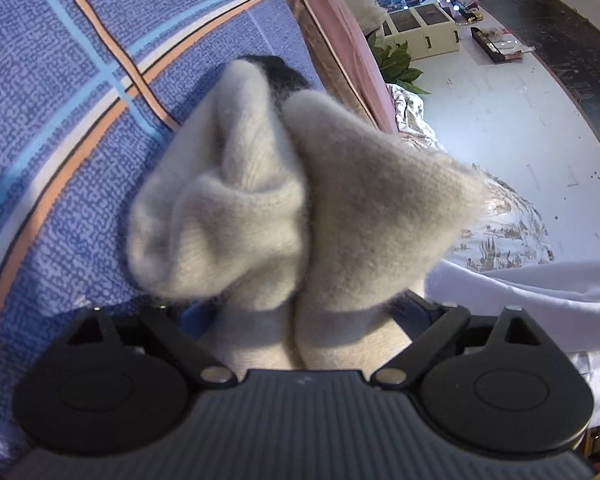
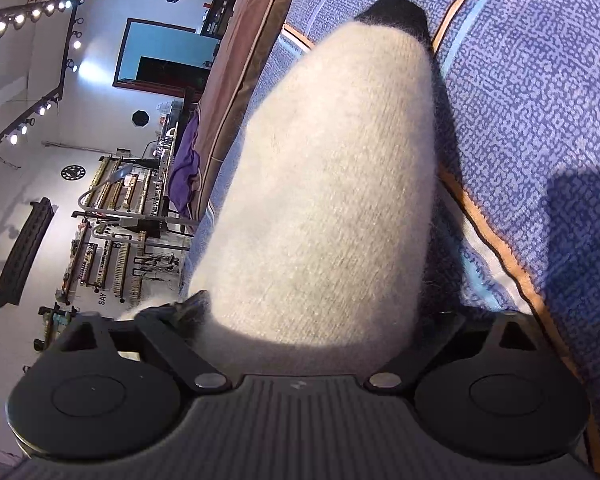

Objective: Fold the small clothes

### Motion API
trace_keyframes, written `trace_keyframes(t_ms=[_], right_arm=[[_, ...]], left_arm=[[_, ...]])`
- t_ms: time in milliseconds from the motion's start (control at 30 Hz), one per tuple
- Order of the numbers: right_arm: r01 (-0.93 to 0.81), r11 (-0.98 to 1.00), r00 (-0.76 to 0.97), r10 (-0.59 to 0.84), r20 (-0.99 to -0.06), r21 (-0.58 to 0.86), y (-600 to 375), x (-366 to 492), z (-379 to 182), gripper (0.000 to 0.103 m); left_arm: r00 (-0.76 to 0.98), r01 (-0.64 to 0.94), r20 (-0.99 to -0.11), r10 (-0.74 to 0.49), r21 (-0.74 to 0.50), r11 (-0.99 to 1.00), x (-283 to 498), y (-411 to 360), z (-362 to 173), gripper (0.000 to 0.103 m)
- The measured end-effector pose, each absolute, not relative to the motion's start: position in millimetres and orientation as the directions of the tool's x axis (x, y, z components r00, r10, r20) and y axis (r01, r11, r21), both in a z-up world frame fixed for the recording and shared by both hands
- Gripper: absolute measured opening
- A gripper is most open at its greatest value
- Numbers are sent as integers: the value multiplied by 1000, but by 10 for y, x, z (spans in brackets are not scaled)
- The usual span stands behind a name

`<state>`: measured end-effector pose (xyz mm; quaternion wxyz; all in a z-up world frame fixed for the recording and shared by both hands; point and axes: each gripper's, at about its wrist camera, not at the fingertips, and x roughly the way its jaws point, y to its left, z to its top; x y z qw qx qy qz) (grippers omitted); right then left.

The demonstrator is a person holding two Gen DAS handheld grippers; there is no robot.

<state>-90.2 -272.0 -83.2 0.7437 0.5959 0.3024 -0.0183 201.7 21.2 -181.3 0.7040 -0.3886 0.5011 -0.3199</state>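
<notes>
Bunching up between the left gripper (image 1: 304,312) fingers, the fuzzy cream socks (image 1: 260,200) hide both tips; jaws stand wide, but can't tell if pads press or hang loose. Socks fold in two lumps just ahead of the fingers, dark toe (image 1: 276,68) at the far end, blue patterned bedsheet (image 1: 60,120) beneath. Right gripper (image 2: 300,320): same fuzzy fabric (image 2: 332,184) covers the fingers, grip state can't tell; sheet w/ orange stripe (image 2: 496,240) to the right.

The only readable letters are "SAY", turned sideways on the white wall (image 2: 20,184) just below the racks of hanging goods (image 2: 112,232); nothing else can be read.
</notes>
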Motion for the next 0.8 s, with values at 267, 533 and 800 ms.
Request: trace_keyframes(t_ms=[267, 533, 800], right_arm=[[311, 412, 851, 279, -444, 856, -2600, -1021, -633, 98], [175, 575, 895, 246, -373, 799, -2399, -1089, -61, 95], [-66, 724, 906, 332, -264, 686, -2099, -718, 772, 95]], left_arm=[[297, 138, -421, -857, -869, 475, 1967, 351, -1583, 59], [323, 223, -309, -895, -894, 389, 1795, 693, -1110, 58], [446, 353, -155, -882, -875, 332, 1813, 1478, -24, 58]])
